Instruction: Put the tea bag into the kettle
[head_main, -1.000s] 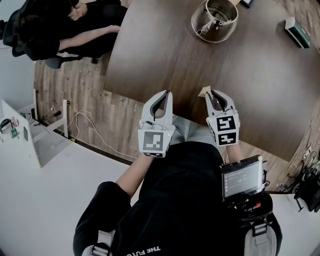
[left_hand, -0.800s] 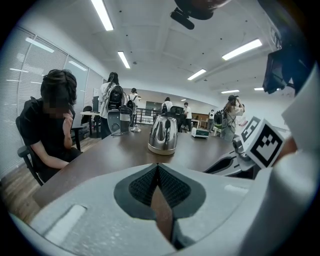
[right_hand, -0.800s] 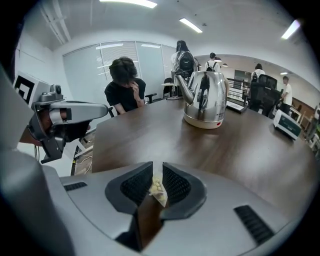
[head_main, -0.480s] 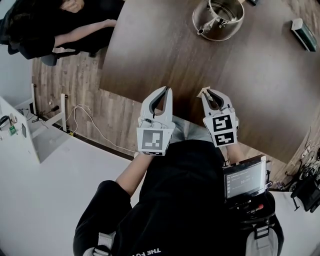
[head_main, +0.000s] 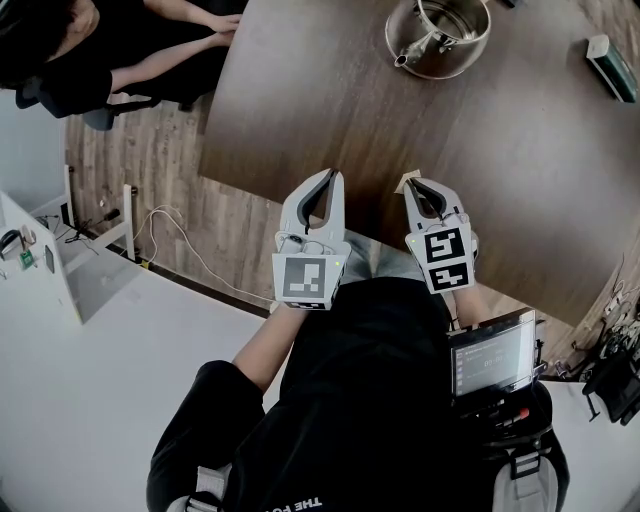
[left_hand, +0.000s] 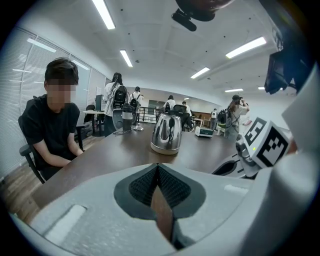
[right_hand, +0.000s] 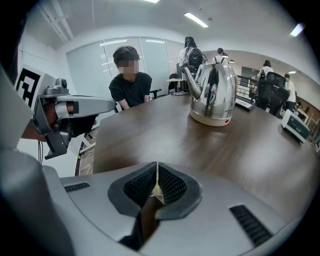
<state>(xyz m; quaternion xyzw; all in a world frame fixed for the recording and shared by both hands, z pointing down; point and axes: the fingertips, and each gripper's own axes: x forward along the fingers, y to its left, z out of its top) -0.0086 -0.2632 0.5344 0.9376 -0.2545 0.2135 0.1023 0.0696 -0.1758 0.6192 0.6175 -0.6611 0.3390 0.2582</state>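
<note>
The steel kettle (head_main: 437, 35) stands lid-open at the far side of the dark wooden table (head_main: 520, 170); it also shows as the kettle (left_hand: 166, 132) and the kettle (right_hand: 214, 95) in the gripper views. My right gripper (head_main: 418, 183) hovers over the table's near edge, shut on a pale tea bag (head_main: 407, 183). In the right gripper view a thin sliver of the tea bag (right_hand: 157, 189) sits pinched between the pads. My left gripper (head_main: 333, 183) is beside it to the left, over the floor at the table's edge, shut with nothing in it.
A green and white box (head_main: 610, 68) lies at the table's far right. A person (head_main: 100, 60) sits at the table's left side with forearms on it. A white cable (head_main: 170, 240) trails on the wooden floor at left.
Both grippers stay almost where they were, the right still holding the tea bag. The head view has shifted slightly, and the seated person's arms have moved.
</note>
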